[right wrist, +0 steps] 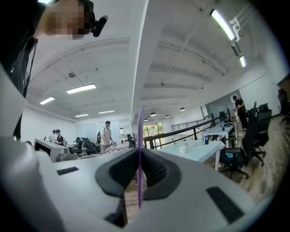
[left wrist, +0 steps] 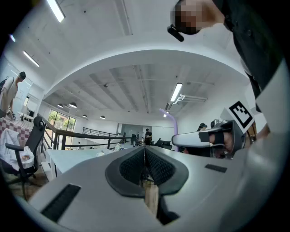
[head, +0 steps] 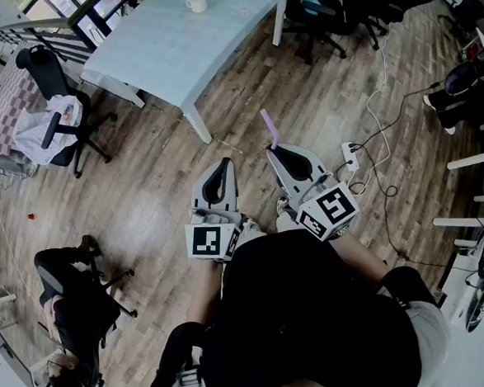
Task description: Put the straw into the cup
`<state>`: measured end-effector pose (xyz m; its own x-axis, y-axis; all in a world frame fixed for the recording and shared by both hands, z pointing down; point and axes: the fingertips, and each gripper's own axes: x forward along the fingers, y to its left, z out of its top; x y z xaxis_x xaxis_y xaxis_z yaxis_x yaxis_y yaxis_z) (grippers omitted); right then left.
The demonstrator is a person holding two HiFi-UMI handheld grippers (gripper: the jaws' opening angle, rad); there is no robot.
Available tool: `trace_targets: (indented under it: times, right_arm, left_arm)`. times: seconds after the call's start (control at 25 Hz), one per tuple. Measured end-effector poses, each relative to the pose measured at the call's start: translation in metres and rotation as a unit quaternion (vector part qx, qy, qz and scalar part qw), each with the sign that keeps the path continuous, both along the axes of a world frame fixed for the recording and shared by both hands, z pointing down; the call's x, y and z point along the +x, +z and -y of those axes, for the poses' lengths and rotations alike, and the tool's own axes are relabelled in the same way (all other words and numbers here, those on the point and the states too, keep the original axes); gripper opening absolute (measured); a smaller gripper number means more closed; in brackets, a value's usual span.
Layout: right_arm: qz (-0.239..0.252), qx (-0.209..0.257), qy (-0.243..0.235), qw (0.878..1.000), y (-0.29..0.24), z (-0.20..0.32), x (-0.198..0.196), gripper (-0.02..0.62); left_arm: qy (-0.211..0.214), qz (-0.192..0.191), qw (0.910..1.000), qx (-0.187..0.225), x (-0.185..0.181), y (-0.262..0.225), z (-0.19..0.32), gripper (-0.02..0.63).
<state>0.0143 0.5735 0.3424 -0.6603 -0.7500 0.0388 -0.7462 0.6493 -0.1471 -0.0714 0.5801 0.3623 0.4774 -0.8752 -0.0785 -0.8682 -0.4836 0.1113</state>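
The right claw (head: 275, 151) is pinching a purple straw (head: 269, 126). In the right gripper view the 2 jaws are pressed onto its shaft. The straw (right wrist: 141, 131) runs straight along the gap between them and stands well clear of the tips. The left claw (left wrist: 145, 156) is pressed together with nothing between its jaws. It is held just beside the right one, in front of the person's body.

The white cup (head: 196, 3) sits on the pale blue table (head: 174, 53), well apart from both claws. In the head view it lies ahead of the right claw and somewhat to the left, with bare wooden floor between. The straw's long axis points roughly forward and upward, not down into anything.

In the right gripper view the cup (right wrist: 182, 148) shows off to the right of the straw's line, so the claw is not aimed at it.

As I judge it, the task is at the carrying stage. The right claw must first be brought across to the table, then turned so the straw's free end drops into the cup's mouth.
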Motion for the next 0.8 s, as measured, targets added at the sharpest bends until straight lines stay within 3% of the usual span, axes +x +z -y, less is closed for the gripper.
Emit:
trace_targets:
  times: [0.36,0.8]
  right_arm:
    - [-0.010,0.002,0.010,1.000,0.003,0.005,0.002,0.029]
    - [-0.007,0.005,0.000,1.000,0.010,0.007,-0.016,0.029]
  left_arm:
    - [0.016,0.008,0.9998,0.001,0.008,0.003,0.011,0.015]
    - [0.014,0.031,0.9993,0.015,-0.009,0.009,0.011,0.014]
